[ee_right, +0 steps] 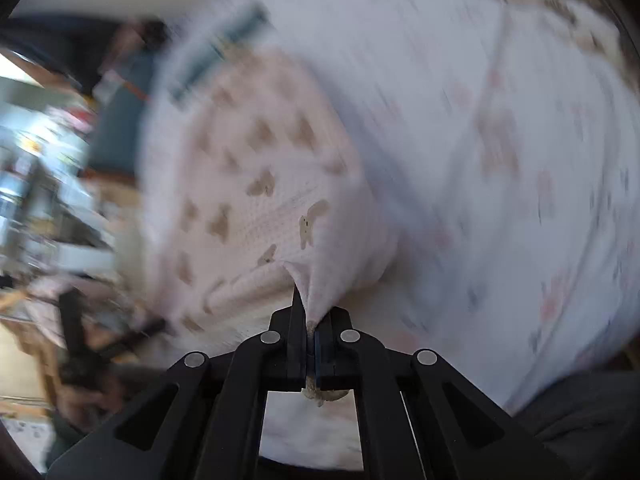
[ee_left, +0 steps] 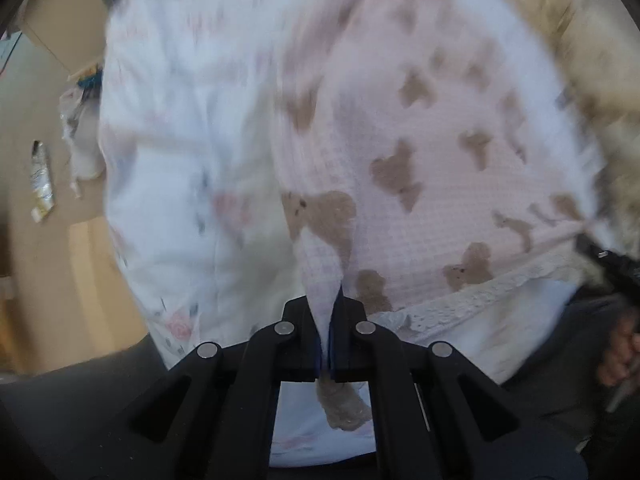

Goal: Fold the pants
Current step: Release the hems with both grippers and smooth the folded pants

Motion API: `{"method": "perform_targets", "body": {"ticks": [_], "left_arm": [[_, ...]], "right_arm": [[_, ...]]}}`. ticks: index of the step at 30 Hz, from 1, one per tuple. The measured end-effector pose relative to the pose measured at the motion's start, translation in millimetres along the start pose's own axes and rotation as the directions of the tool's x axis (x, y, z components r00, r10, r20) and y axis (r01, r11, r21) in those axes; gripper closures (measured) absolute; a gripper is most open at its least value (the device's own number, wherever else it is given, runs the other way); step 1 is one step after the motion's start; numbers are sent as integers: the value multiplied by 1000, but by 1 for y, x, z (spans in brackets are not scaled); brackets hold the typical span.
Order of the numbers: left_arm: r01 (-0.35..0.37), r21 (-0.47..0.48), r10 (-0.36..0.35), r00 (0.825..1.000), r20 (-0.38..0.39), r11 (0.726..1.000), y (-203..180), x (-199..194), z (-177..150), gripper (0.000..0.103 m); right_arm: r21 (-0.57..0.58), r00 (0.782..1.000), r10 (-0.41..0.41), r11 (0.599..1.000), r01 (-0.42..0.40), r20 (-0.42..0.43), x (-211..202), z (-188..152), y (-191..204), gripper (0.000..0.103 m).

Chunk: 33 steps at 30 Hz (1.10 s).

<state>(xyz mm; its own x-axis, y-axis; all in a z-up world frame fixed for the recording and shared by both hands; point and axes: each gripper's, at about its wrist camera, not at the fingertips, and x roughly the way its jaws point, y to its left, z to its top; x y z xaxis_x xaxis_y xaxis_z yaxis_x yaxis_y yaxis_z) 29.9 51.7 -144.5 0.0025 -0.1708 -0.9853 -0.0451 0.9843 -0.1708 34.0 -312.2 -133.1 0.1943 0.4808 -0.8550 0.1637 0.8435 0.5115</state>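
Left wrist view: the left hand-held gripper is clenched on a pinched fold of the pants, pale pink waffle-knit fabric printed with brown teddy bears. A tuft of the cloth pokes out behind the black fingers. The pants spread forward and to the right from the pinch, lying on a white bedsheet with a faint floral print. A lace trim runs along the garment's near edge toward the right, where the other black gripper meets the cloth. A person's hand shows at the right edge. A tan floor lies to the left.

Right wrist view: heavily blurred. The right hand-held gripper is likewise clenched on a gathered corner of the same pants, which fan out up and to the left over the bedsheet. At the lower left, the other gripper is dimly visible; beyond it sits a cluttered, indistinct room.
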Motion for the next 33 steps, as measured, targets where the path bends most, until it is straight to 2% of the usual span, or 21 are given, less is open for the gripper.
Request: {"method": "perform_targets", "body": {"ticks": [1, 3, 4, 5, 6, 8, 9, 11, 12, 13, 15, 17, 19, 21, 22, 24, 26, 28, 30, 32, 33], "left_arm": [[2, -12, -2, 999, -46, 1000, 1, 12, -2, 99], [-49, 9, 49, 999, -23, 999, -3, 13, -1, 98], [-109, 36, 109, 994, 11, 993, -6, 10, -1, 90], [-150, 45, 149, 989, 16, 988, -8, 9, 0, 69], [-192, 42, 191, 981, 26, 980, -7, 7, 0, 60], [-243, 9, 241, 966, 99, 970, -5, -6, -2, 53], [-253, 3, 250, 958, 142, 968, -7, -14, -2, 53], [-277, 10, 265, 929, 258, 961, -19, -30, -2, 52], [-278, 20, 260, 918, 300, 960, -29, -33, 1, 50], [-255, 52, 228, 925, 306, 966, -40, -31, 6, 49], [-212, 123, 172, 947, 271, 969, -66, -24, 22, 49], [-218, 160, 177, 955, 239, 963, -80, -12, 29, 49], [-176, 180, 142, 972, 186, 968, -85, 9, 32, 49], [-152, 171, 133, 984, 116, 974, -79, 28, 32, 49], [-156, 163, 145, 986, 78, 974, -78, 39, 31, 49], [-192, 192, 183, 981, 62, 962, -79, 45, 28, 46], [-236, 224, 231, 972, 48, 946, -79, 47, 24, 34], [-243, 213, 242, 970, 31, 946, -74, 47, 17, 31], [-244, 187, 244, 970, 24, 952, -69, 43, 13, 31], [-250, 171, 242, 968, 65, 953, -69, 32, 12, 33], [-236, 148, 220, 969, 113, 961, -67, 22, 12, 33]], "right_arm": [[-1, 999, -38, 999, 38, -21, 9, -4, -1, 101], [-59, 984, -172, 984, 170, -45, 24, -8, 0, 99], [-74, 973, -225, 973, 220, -59, 29, -7, 0, 95], [-74, 965, -253, 966, 248, -74, 31, -7, -1, 95], [-62, 962, -262, 964, 257, -83, 30, -5, -1, 94], [-64, 948, -311, 950, 307, -71, 18, -2, 6, 89], [-79, 939, -342, 937, 339, -28, 8, 1, 11, 87], [-93, 898, -419, 897, 433, 136, -21, 5, 29, 84], [-86, 879, -419, 890, 447, 228, -36, 11, 39, 73], [-94, 881, -391, 899, 428, 268, -40, 16, 45, 57], [-139, 907, -339, 914, 380, 250, -32, 29, 59, 47], [-136, 918, -327, 922, 361, 224, -27, 33, 65, 47], [-159, 947, -250, 946, 284, 203, -22, 33, 71, 46], [-167, 986, -154, 972, 163, 67, 7, 36, 66, 47], [-162, 989, -143, 976, 145, 25, 20, 35, 63, 49], [-175, 971, -235, 958, 226, -35, 54, 38, 48, 50], [-132, 919, -362, 930, 344, -158, 85, 27, 19, 50], [-157, 912, -385, 918, 363, -143, 83, 13, 13, 52], [-183, 880, -445, 891, 416, -166, 77, 2, 18, 51], [-182, 889, -422, 902, 391, -178, 68, -2, 24, 50], [-215, 899, -417, 898, 384, -137, 59, -1, 35, 49]]}}
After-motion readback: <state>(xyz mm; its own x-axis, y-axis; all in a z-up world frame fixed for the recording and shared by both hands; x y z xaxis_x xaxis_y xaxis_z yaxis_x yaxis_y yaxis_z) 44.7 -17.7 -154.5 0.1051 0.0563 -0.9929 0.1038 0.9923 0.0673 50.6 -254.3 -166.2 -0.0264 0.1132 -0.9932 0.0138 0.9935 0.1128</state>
